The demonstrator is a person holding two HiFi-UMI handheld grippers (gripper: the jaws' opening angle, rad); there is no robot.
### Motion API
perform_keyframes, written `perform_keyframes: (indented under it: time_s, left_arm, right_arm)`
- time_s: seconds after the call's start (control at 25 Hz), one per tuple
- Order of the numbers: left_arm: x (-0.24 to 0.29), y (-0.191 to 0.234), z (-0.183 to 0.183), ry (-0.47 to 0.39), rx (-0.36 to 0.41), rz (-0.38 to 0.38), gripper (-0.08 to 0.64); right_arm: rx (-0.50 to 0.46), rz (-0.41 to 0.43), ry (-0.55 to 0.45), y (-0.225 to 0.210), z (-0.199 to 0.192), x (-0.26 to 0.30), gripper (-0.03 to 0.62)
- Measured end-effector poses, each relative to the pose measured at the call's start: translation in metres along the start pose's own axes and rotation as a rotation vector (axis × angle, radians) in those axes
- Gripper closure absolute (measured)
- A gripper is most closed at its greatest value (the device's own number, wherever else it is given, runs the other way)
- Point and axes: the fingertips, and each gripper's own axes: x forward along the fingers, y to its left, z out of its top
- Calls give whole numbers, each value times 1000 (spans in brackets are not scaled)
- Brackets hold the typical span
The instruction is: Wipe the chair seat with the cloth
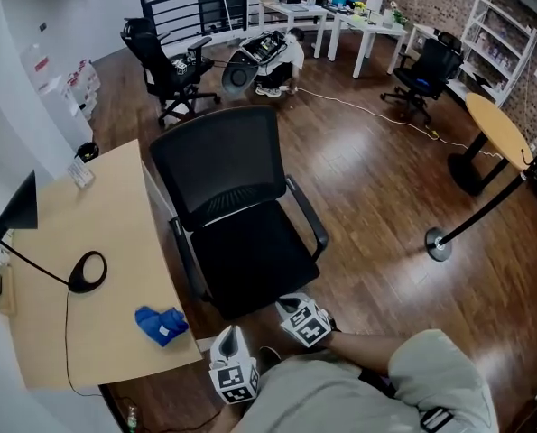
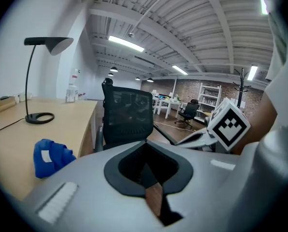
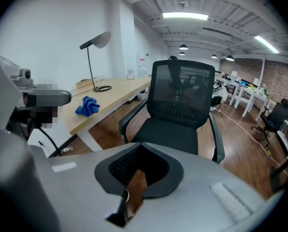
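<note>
A black mesh office chair stands beside the desk, its seat (image 1: 250, 255) bare. In the right gripper view the seat (image 3: 175, 134) lies straight ahead. A crumpled blue cloth (image 1: 160, 325) rests on the wooden desk (image 1: 115, 233) near its front corner, left of the chair. The cloth (image 2: 49, 156) shows low at the left in the left gripper view and the cloth (image 3: 88, 105) lies on the desk edge in the right gripper view. My left gripper (image 1: 229, 336) hovers just right of the cloth, shut and empty. My right gripper (image 1: 292, 303) sits at the seat's front edge, shut and empty.
A black desk lamp (image 1: 87, 271) with its cable and a monitor (image 1: 15, 215) occupy the desk. Behind the chair stand another black chair (image 1: 169, 66), white tables (image 1: 340, 21) and a round table (image 1: 498, 129). A stanchion base (image 1: 438, 242) and a floor cable (image 1: 376, 111) lie to the right.
</note>
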Motion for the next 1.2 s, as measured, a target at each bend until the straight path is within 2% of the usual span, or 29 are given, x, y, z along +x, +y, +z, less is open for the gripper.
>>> perform_keyframes:
  time_s: [0.16,0.28,0.48,0.6,0.92,1.2]
  left_arm:
    - [3,-30,2,-9,41,-55,555]
    - [4,-50,-4,10,69,-70,555]
    - [7,-80,-8,18,113,-70,555]
    - [4,-101,-8,18,121,-52,555]
    - [-13,-133,-26,37,114,68,555]
    - [-38,-137,-36,50,59,207,555]
  right_arm:
    - [7,83,47,34,-35,-11,592]
    - [3,110,44,43,-54,-23,592]
    - [96,76,-2,10,-71,-40,592]
    - [132,84,-8,-6,-84,-52,592]
    - [122,181,-23,-16,-109,-69,592]
    - [80,258,32,-15,-136,-75,592]
